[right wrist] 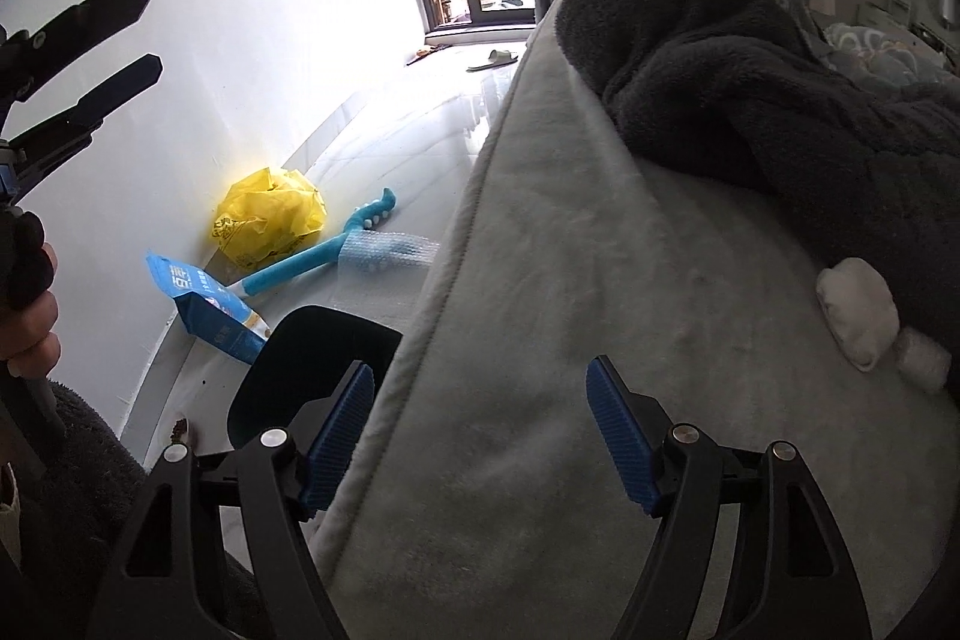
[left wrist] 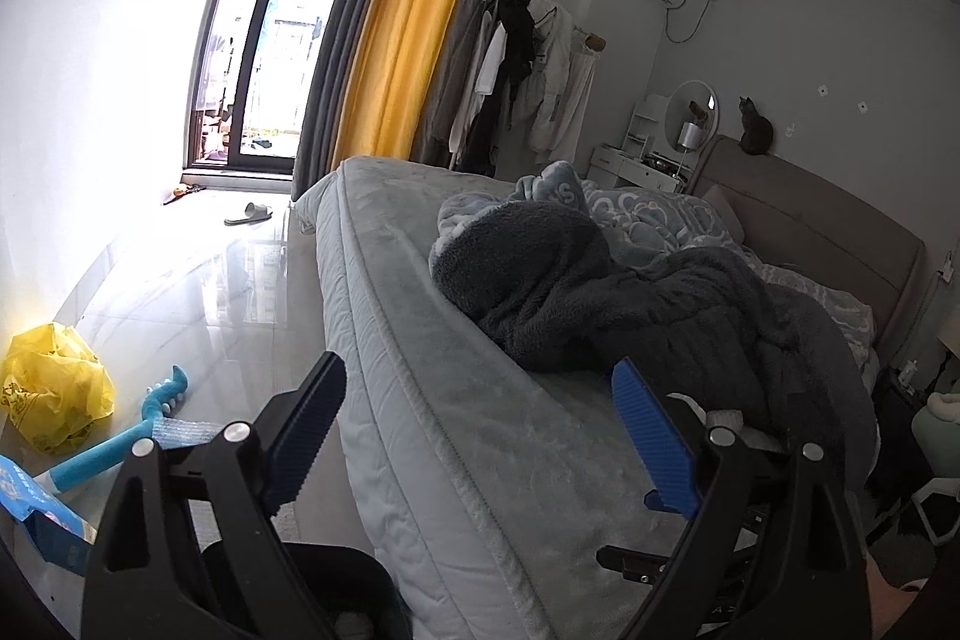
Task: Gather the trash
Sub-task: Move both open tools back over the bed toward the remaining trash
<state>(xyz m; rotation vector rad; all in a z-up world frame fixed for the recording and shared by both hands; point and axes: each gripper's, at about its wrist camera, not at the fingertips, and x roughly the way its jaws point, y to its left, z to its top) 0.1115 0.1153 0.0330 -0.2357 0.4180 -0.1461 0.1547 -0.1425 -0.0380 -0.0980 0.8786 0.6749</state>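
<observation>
The right gripper (right wrist: 480,436) hangs spread and empty over the plush grey bed cover (right wrist: 540,280); the left gripper (left wrist: 480,418) likewise gapes, holding nothing; two crumpled white tissue wads (right wrist: 858,310) lie just ahead by the dark fleece blanket (right wrist: 780,112), seen only in the right view; on the glossy floor by the wall, a crinkled yellow plastic bag (right wrist: 270,214), a blue carton (right wrist: 210,310) lying flat, and a teal long-handled brush (right wrist: 312,259) pointing towards the window; only the left view shows a cat (left wrist: 753,127) on the headboard.
</observation>
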